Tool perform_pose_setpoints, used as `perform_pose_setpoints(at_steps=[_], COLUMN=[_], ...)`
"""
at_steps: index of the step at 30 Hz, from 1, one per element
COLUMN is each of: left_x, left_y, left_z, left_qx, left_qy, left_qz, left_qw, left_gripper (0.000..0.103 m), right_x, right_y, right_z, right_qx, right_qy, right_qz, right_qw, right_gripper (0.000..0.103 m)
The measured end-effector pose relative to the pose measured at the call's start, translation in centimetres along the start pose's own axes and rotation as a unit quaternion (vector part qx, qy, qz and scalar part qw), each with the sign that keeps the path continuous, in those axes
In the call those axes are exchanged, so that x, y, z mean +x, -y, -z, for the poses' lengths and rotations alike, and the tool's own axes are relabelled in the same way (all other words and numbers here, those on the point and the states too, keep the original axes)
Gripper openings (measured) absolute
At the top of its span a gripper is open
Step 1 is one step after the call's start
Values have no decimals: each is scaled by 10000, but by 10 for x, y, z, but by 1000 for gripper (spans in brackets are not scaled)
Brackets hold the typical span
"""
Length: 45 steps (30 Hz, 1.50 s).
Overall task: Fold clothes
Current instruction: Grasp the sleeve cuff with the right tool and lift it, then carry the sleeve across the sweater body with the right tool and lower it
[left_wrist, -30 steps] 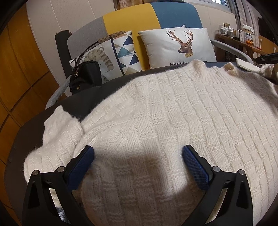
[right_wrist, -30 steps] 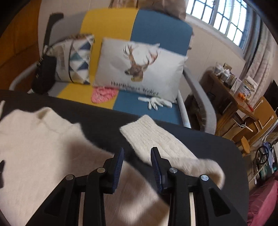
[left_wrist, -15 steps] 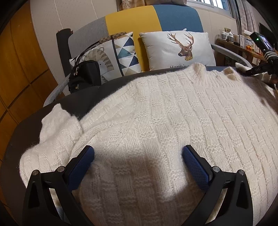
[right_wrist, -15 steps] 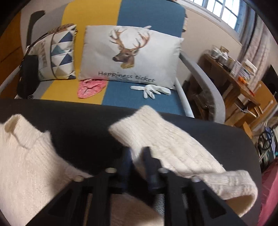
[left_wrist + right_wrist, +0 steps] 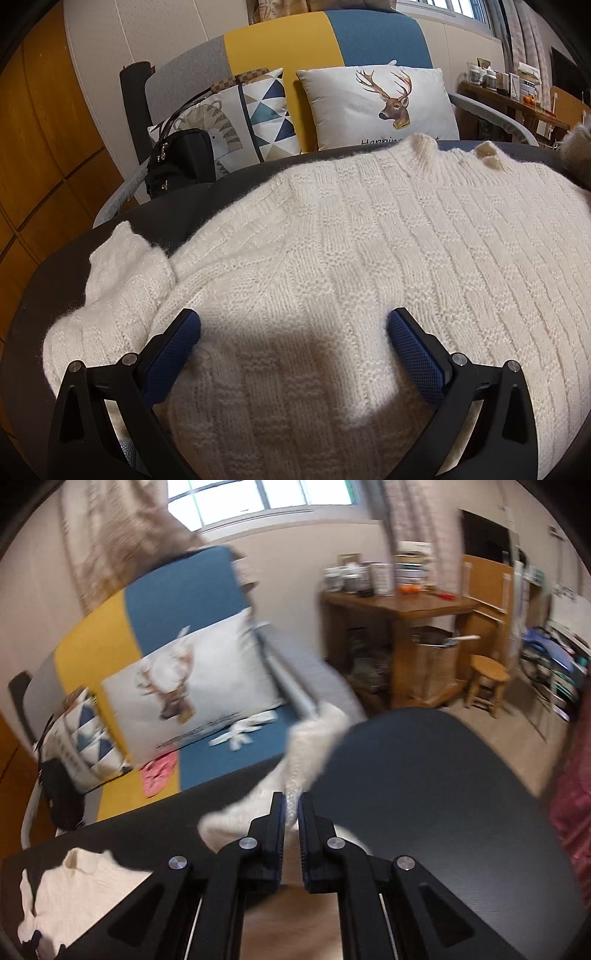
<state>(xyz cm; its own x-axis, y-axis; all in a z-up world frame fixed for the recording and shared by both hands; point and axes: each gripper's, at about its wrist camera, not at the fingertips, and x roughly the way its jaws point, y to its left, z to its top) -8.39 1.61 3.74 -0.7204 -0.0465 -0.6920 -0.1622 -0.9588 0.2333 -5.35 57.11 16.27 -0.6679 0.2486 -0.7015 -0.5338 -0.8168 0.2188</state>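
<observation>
A cream knitted sweater (image 5: 369,258) lies spread over the dark table (image 5: 122,221), collar toward the sofa. Its left sleeve (image 5: 122,288) is bunched at the table's left edge. My left gripper (image 5: 293,328) is open, its blue pads resting low over the sweater's body with nothing between them. In the right wrist view my right gripper (image 5: 291,808) is shut on the sweater's right sleeve (image 5: 306,749), which is lifted off the table and stretches away in front of the fingers. The sweater's body (image 5: 74,893) shows at the lower left.
Behind the table stands a yellow, blue and grey sofa (image 5: 332,40) with a deer pillow (image 5: 380,103), a triangle-pattern pillow (image 5: 255,114) and a black bag (image 5: 181,162). A wooden desk (image 5: 399,605) and a small stool (image 5: 487,679) stand to the right.
My right gripper closed on the right sleeve and lifted it up off the table, swinging its view toward the room. My left gripper stayed open over the sweater.
</observation>
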Motion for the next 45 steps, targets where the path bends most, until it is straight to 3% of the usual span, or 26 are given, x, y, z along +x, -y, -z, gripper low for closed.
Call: perform_pose_setpoints(at_steps=[7, 14, 21, 24, 32, 40, 45], left_x=[-1, -2, -3, -3, -2, -1, -2], left_y=[0, 2, 3, 3, 3, 2, -2], left_z=[0, -1, -1, -1, -1, -2, -2], left_qx=[37, 74, 105, 129, 118, 114, 40], left_qy=[3, 4, 0, 1, -6, -28, -57], left_qz=[-35, -76, -111, -138, -125, -79, -79], left_qw=[10000, 9999, 9999, 9998, 9999, 9999, 9999], left_gripper=[103, 103, 103, 103, 103, 103, 103], right_x=[-31, -49, -84, -103, -52, -4, -17], right_y=[90, 155, 195, 185, 145, 108, 152], right_z=[27, 71, 105, 107, 99, 92, 90], right_qx=[511, 1051, 1676, 1659, 611, -428, -29], right_qy=[-80, -198, -9, 522, -89, -682, -728], right_qz=[503, 1045, 1549, 1391, 1443, 1539, 2107], right_qw=[9974, 9888, 9736, 9749, 9876, 9848, 9748], right_gripper=[6, 6, 19, 23, 23, 19, 19])
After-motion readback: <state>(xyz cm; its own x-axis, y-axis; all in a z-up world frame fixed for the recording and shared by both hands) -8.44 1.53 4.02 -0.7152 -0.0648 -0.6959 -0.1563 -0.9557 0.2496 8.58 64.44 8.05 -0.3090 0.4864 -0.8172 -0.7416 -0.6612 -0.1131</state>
